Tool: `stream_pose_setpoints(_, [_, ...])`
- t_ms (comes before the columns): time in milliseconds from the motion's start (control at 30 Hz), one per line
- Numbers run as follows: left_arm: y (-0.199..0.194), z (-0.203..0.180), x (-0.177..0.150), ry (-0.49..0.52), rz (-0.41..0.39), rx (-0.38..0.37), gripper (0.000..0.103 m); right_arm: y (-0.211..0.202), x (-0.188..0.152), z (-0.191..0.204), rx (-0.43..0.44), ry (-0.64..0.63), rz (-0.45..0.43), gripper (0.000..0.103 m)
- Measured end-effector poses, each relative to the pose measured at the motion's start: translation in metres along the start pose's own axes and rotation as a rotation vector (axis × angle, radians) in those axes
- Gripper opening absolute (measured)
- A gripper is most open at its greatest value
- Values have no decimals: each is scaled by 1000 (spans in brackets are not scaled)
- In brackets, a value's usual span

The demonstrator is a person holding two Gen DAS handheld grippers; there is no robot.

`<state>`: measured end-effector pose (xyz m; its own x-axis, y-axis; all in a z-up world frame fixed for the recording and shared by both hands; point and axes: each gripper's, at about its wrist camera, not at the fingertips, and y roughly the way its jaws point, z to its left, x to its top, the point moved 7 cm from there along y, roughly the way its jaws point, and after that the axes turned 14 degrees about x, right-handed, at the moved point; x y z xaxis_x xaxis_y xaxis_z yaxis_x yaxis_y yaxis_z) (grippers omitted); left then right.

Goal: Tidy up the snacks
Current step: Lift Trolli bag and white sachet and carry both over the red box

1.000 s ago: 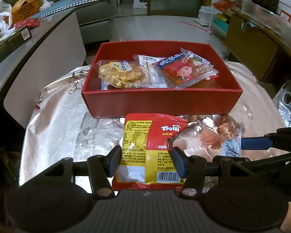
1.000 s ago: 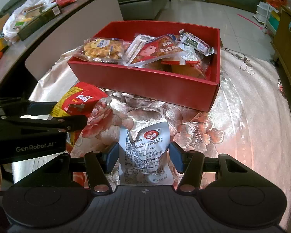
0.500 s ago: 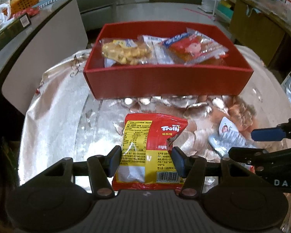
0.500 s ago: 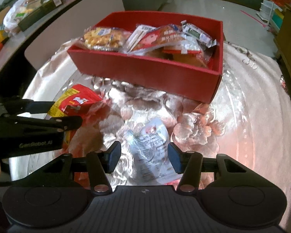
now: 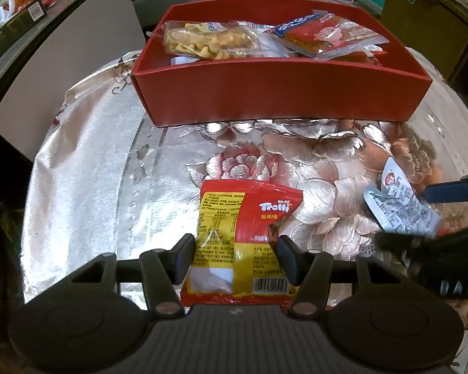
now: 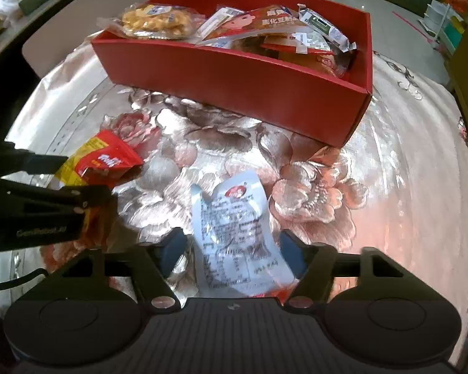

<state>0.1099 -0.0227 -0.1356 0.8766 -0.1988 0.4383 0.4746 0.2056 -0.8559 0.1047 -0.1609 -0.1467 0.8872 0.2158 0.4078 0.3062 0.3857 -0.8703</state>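
A red and yellow Trolli packet sits between the pads of my left gripper, low over the flowered cloth. The pads still press its sides while the jaws are opening. My right gripper is opening wide. A white snack packet lies flat on the cloth between its fingers, with gaps on both sides. The red box stands beyond both, holding several snack bags. The right wrist view shows the Trolli packet at the left.
The round table's shiny flowered cloth falls away at the left edge. A pale chair back stands behind the table at the left. A counter with clutter runs along the far left.
Both grippers have sunk toward the cloth with their packets. The right jaws have spread and let go of the white packet, which now lies on the table.
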Motion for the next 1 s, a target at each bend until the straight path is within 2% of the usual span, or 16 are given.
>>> stream_pose_setpoints(67, [3,0,0,1,-3,12,62,8,-2,5,16,-40,21,102])
stream_pose_setpoints(200, [7,5,0,-12,3,28,76,17,-1,11,-34,-81,28,103])
stream_pose_setpoints(267, [10,8,0,-33,12,13,75,12,4,4,-47,-52,8,94])
stream_pose_setpoints(300, [10,9,0,-44,19,0,70,9,6,2,-48,-38,-2,91])
stream_pose_setpoints(400, [6,6,1,-50,22,-25,52,1,7,-5,-48,-23,-20,73])
stream_pose_setpoints(467, [3,2,2,-35,19,-14,51,-1,5,-3,-46,-39,-18,64])
stream_pose_setpoints(600, [-4,-2,3,-37,17,-20,49,-5,4,-1,-56,-54,-15,59])
stream_pose_setpoints(733, [-20,1,13,-72,-16,-61,49,-23,6,4,-23,-46,-63,53])
stream_pose_setpoints(800, [-27,2,16,-81,-32,-76,49,-30,7,4,6,-28,-79,46])
stream_pose_setpoints(900, [-30,1,18,-79,-42,-86,49,-27,2,-4,1,-3,-65,45])
stream_pose_setpoints(1000, [-24,-2,14,-65,-24,-82,49,-18,-6,-12,-2,16,-35,51])
